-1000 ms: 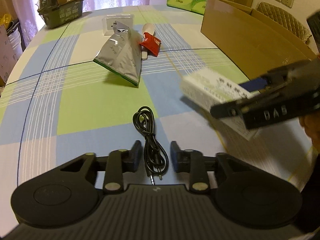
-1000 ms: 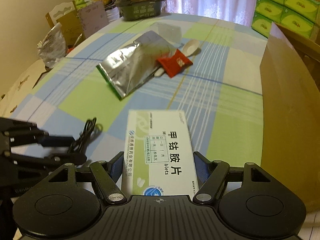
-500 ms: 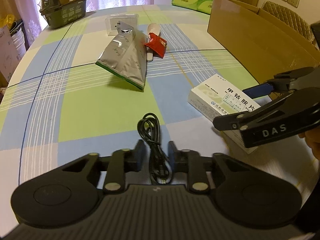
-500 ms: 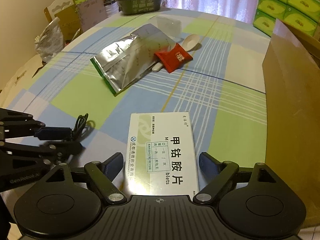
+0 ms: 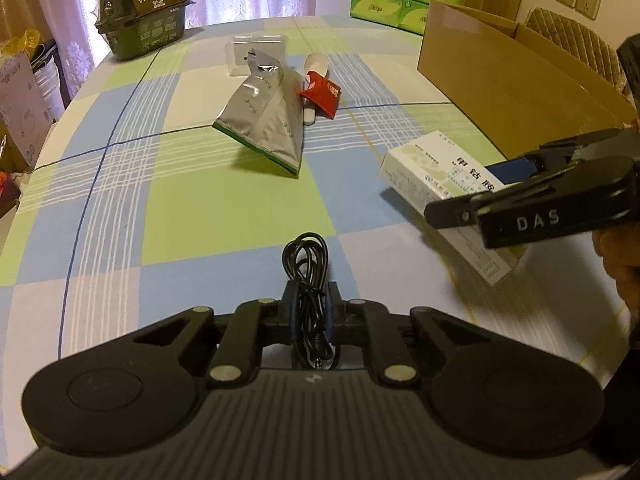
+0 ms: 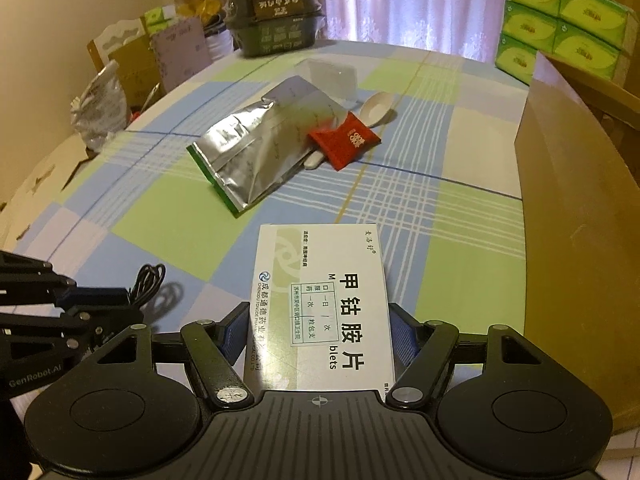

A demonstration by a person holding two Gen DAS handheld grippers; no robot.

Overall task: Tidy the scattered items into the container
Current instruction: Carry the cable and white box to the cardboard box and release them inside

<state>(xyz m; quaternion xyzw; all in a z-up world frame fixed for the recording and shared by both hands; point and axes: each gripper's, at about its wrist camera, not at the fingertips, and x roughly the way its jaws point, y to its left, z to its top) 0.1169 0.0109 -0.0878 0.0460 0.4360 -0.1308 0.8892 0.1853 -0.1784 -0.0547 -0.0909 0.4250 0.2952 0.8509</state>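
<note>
Cable [image 5: 306, 280], black, coiled, one only: pinched between the pressed-together fingers of the left claw [image 5: 311, 312], loop end lying forward on the checked surface [image 5: 192, 208]. One white medicine box [image 6: 320, 304] sits between the right claw [image 6: 318, 338] fingers, blue pads touching both long sides. Cardboard box [image 5: 516, 76], the container, stands open at the surface's right edge, just beyond the medicine box. Open cloth between the claws and the far cluster: one foil pouch [image 5: 266, 116], one red sachet [image 5: 322, 92], one white spoon [image 5: 314, 65], one clear plastic box [image 5: 256, 50]. Dark noodle tub [image 5: 144, 12] near far left edge.
</note>
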